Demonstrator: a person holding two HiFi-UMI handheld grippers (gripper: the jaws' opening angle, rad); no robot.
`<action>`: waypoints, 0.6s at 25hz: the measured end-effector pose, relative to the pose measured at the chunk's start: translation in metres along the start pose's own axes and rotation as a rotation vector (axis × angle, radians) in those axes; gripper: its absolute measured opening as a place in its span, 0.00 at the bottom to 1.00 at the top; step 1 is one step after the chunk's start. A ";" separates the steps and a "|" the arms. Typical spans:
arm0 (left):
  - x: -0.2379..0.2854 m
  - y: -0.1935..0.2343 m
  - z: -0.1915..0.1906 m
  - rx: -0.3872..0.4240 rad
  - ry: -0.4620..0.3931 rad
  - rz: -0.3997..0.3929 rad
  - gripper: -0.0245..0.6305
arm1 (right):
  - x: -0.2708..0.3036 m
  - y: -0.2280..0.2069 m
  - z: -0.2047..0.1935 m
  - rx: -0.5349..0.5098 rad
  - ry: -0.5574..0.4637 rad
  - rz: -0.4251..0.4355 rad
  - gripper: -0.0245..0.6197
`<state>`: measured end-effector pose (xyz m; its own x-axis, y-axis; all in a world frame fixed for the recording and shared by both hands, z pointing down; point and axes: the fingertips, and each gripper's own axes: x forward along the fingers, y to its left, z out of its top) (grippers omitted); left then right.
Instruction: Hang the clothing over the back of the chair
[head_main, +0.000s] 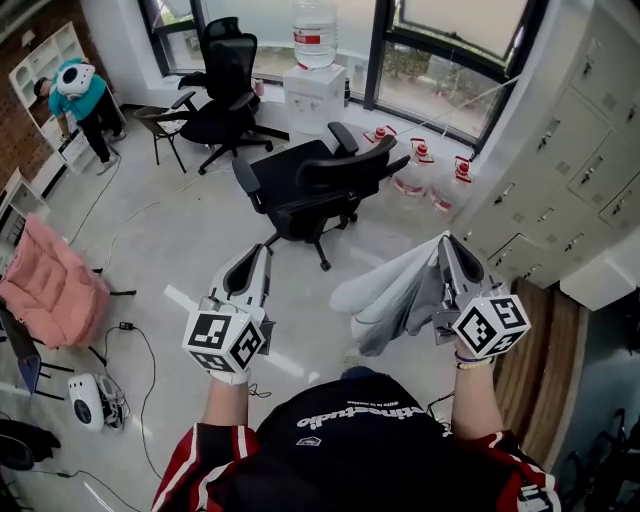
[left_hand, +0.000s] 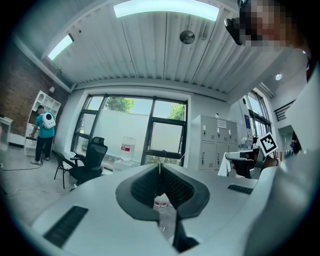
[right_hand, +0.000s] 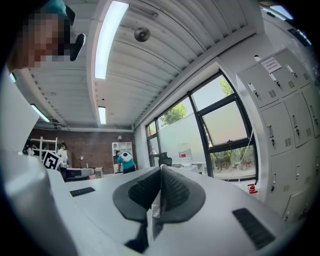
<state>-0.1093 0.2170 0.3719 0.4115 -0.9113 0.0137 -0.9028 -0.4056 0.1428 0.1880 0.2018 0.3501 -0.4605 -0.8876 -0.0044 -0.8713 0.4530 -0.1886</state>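
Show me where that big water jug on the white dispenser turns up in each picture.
Head view: the water jug is at the top edge, near the middle, by the window.
Left gripper view: left of centre, just above the jaws.
Right gripper view: small, right of centre, against the window.
Shared landmark: the person in the teal top, left of the jug in every view.

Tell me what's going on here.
A person stands holding a gripper in each hand. The right gripper is shut on a grey garment, which hangs down from its jaws. The left gripper is shut and empty, held out beside it. The nearest black chair stands ahead on the floor, and nothing is draped over its back yet.
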 end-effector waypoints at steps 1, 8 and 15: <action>0.001 0.001 0.000 -0.001 0.002 -0.001 0.08 | 0.002 -0.001 0.002 -0.001 -0.002 0.002 0.07; 0.028 0.018 -0.005 -0.007 0.013 0.017 0.08 | 0.037 -0.007 0.015 -0.019 -0.031 0.047 0.07; 0.080 0.039 0.005 -0.010 0.013 0.028 0.08 | 0.095 -0.030 0.024 -0.013 -0.032 0.082 0.07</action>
<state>-0.1121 0.1274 0.3738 0.3880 -0.9211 0.0307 -0.9127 -0.3794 0.1517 0.1746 0.1021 0.3315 -0.5251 -0.8495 -0.0504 -0.8331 0.5252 -0.1734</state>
